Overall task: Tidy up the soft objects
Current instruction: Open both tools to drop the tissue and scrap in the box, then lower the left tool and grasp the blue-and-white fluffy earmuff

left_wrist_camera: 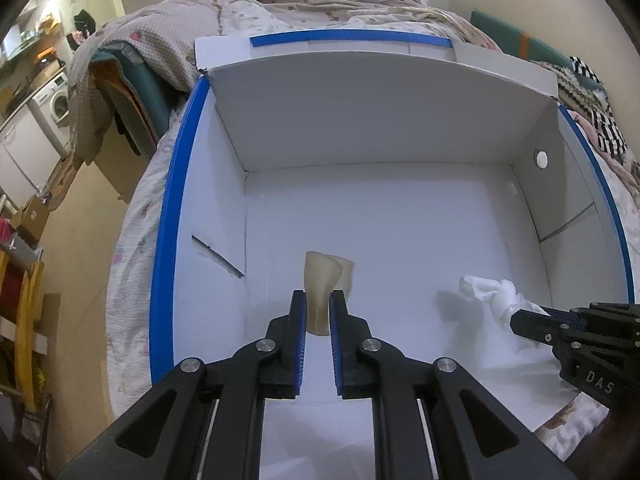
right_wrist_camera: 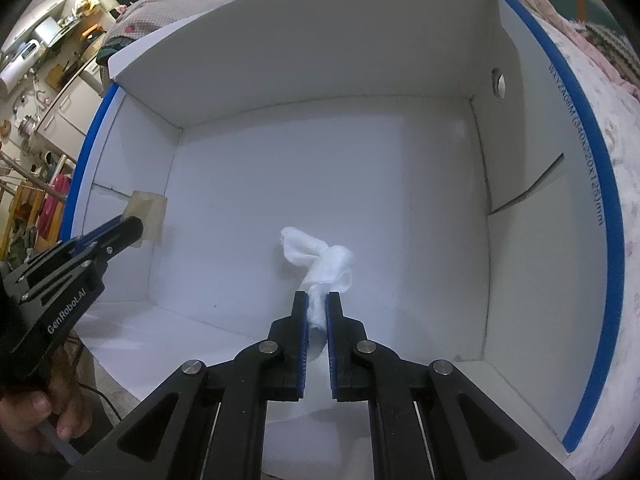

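Here, a white cardboard box (left_wrist_camera: 380,216) with blue-taped rims sits on a quilted bed (left_wrist_camera: 132,240), and both grippers reach down into it from the six o'clock edge.

Toward nine o'clock on the box floor, the left gripper (left_wrist_camera: 318,300) points steeply downward, its black fingers with blue pads drawn nearly together on a beige sock (left_wrist_camera: 320,280) — the sock stands up between the pads and pokes out beyond the tips toward twelve o'clock. In the right wrist view that same gripper (right_wrist_camera: 134,224) enters from eight o'clock, and the person's hand (right_wrist_camera: 36,416) wraps its handle at the lower left corner.

Toward three o'clock of the beige sock, well apart from it, the right gripper (right_wrist_camera: 316,300) also tilts steeply down, its pads closed on the narrow end of a white sock (right_wrist_camera: 320,256). The rest of that sock bunches loosely past the fingertips, over the middle of the box floor — whether it rests on the floor cannot be told. From the left wrist view the right gripper (left_wrist_camera: 516,320) comes in at four o'clock with the white sock (left_wrist_camera: 492,292) at its tip.
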`<state>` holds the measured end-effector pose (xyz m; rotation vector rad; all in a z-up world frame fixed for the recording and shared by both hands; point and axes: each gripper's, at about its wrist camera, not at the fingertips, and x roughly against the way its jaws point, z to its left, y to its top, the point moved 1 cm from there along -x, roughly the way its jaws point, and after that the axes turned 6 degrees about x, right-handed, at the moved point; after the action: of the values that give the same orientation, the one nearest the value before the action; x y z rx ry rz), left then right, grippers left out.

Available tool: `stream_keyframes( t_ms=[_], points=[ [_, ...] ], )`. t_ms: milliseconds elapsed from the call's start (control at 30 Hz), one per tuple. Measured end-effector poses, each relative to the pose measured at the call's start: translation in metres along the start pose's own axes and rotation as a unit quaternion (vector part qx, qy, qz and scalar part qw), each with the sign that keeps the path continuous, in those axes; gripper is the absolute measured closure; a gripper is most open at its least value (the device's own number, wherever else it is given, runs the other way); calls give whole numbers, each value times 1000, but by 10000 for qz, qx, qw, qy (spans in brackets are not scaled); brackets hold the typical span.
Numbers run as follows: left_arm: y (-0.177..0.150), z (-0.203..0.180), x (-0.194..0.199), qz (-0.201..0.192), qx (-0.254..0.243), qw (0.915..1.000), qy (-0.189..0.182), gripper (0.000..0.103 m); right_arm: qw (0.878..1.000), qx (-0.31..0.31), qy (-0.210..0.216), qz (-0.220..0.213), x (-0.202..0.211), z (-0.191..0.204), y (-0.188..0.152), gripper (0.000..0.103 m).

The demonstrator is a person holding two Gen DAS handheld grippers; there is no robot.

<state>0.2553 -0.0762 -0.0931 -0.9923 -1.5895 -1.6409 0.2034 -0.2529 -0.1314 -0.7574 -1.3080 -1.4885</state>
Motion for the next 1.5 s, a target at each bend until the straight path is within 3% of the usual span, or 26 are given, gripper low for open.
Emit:
stream_keyframes(
  t_ms=[133,233,367,400,433,500,533,667,767,867,1067,1200,1500],
  points=[
    [1,0,2,-35,-5,10000,2,88,9999,-53,71,-51,2,-4,1,93],
    [1,-1,4,-72,10,10000,11,88,9998,-159,121,-81,4,-9,1,87],
    [1,-1,7,-105,-16,9999,25,82,9992,-296,204,-147,5,-13,2,67],
    [1,-2,8,-117,-21,9999,36,75,9991,-314,234,-168,6,-13,3,56],
    [1,-2,9,-136,-22,9999,36,71,9990,-313,265,-175,6,-12,5,51],
    [1,-1,12,-205,-11,9998,35,53,9987,-288,337,-253,6,-7,8,48],
    [1,0,15,-250,-5,9997,46,50,9987,-266,323,-289,9,-6,9,46],
    [3,1,22,-367,10,9993,42,48,9980,-295,324,-462,14,-3,13,30],
    [3,0,25,-415,0,9990,160,47,9957,-496,470,-621,21,-8,12,11],
    [1,0,29,-455,9,9988,193,46,9933,-608,529,-830,28,-11,11,2],
    [-2,4,42,-543,110,9980,290,41,9909,-455,315,-1230,42,-9,5,0],
    [-4,8,53,-699,197,9951,676,34,9849,45,-272,-1712,57,0,-1,0],
    [-11,21,80,-805,485,9950,341,33,9809,-186,-352,-1904,79,-10,-13,0]
  ],
)
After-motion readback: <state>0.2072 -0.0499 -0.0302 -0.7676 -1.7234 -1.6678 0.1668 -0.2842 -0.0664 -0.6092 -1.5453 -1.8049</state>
